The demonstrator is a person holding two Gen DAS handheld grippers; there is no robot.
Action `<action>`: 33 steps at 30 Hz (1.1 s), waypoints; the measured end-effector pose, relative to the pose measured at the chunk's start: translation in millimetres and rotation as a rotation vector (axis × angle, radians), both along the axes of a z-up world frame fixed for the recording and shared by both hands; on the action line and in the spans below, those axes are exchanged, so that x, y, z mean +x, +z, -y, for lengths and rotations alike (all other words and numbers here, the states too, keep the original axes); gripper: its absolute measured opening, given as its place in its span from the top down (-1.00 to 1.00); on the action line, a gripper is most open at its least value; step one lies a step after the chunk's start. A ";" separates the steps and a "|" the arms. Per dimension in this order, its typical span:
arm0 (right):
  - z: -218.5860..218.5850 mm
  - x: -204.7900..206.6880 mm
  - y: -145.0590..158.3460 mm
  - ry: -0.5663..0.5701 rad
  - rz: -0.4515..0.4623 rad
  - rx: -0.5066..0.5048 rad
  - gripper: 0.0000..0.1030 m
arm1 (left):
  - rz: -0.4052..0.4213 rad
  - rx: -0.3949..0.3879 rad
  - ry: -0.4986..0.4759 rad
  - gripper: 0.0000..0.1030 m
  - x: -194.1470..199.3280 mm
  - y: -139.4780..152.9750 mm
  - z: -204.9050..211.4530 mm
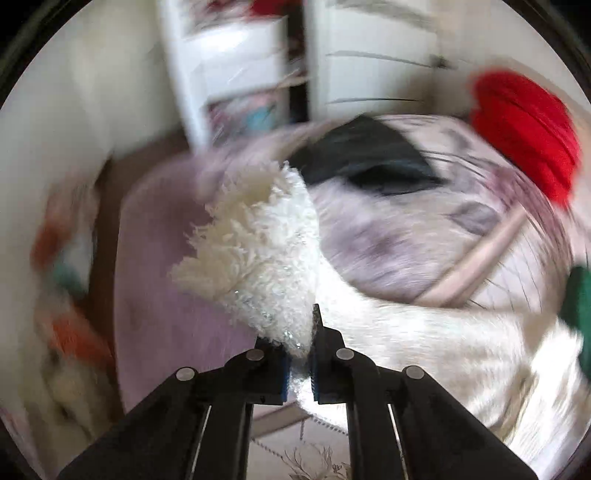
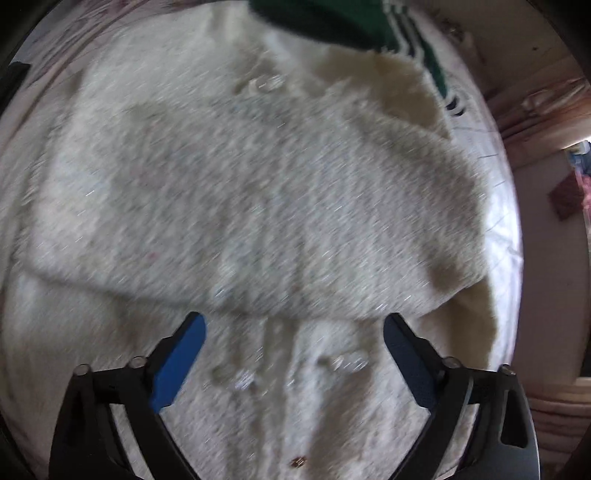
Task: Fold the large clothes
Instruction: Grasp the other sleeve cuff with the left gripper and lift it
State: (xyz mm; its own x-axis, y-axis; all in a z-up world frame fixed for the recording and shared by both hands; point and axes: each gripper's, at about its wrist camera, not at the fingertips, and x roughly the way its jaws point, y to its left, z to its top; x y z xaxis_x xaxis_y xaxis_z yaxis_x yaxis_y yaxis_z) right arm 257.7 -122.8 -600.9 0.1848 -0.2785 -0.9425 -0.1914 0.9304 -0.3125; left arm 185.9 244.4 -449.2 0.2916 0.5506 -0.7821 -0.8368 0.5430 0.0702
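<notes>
A large white fluffy garment [image 2: 258,192] lies spread on the bed, with one layer folded over another. My left gripper [image 1: 300,354] is shut on a corner of this fluffy garment [image 1: 258,251] and holds it lifted above the bed. My right gripper [image 2: 295,354] is open, its blue pads [image 2: 177,365] wide apart just above the garment, holding nothing. Both views are blurred by motion.
A black garment [image 1: 365,155] and a red garment [image 1: 524,129] lie farther back on the patterned bedspread [image 1: 406,236]. A green striped garment [image 2: 354,22] lies at the white garment's far edge. A white shelf unit [image 1: 236,74] stands behind the bed. Wooden furniture [image 2: 546,88] is at right.
</notes>
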 end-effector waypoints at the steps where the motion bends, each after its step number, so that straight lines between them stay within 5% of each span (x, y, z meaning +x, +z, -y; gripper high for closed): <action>1: 1.2 4.0 0.3 -0.012 0.003 0.008 -0.93 | -0.008 0.028 -0.061 0.90 9.9 9.1 11.1; 6: 17.7 23.7 -0.5 -0.095 -0.010 0.117 -0.93 | -0.063 0.112 -0.333 0.90 77.8 33.1 76.8; 9: 48.5 36.4 2.6 -0.180 -0.018 0.219 -0.93 | -0.064 0.093 -0.492 0.90 111.9 42.3 136.8; 19: 213.3 43.0 29.5 -0.458 0.010 0.254 -0.93 | -0.115 -0.188 -1.024 0.90 202.1 5.8 398.7; 25: 295.9 28.1 20.0 -0.577 -0.023 0.263 -0.93 | -0.238 -0.302 -1.146 0.80 225.8 -33.9 471.4; 28: 319.7 9.8 27.6 -0.649 -0.034 0.363 -0.93 | -0.195 -0.393 -1.135 0.35 228.8 -34.9 455.9; 30: 333.3 6.5 29.5 -0.694 -0.027 0.438 -0.93 | -0.132 -0.469 -1.103 -0.80 228.5 -29.2 439.0; 33: 348.5 2.9 39.7 -0.768 0.003 0.562 -0.93 | -0.029 -0.490 -1.013 -0.87 225.9 -22.8 403.7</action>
State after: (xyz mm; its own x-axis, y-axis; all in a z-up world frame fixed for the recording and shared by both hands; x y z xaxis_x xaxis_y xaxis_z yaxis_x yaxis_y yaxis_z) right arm 260.5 -471.3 -561.2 0.1424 0.1692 -0.9752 0.5351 0.8157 0.2197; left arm 411.9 -159.3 -472.0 0.4078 -0.2986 -0.8629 0.0046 0.9457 -0.3250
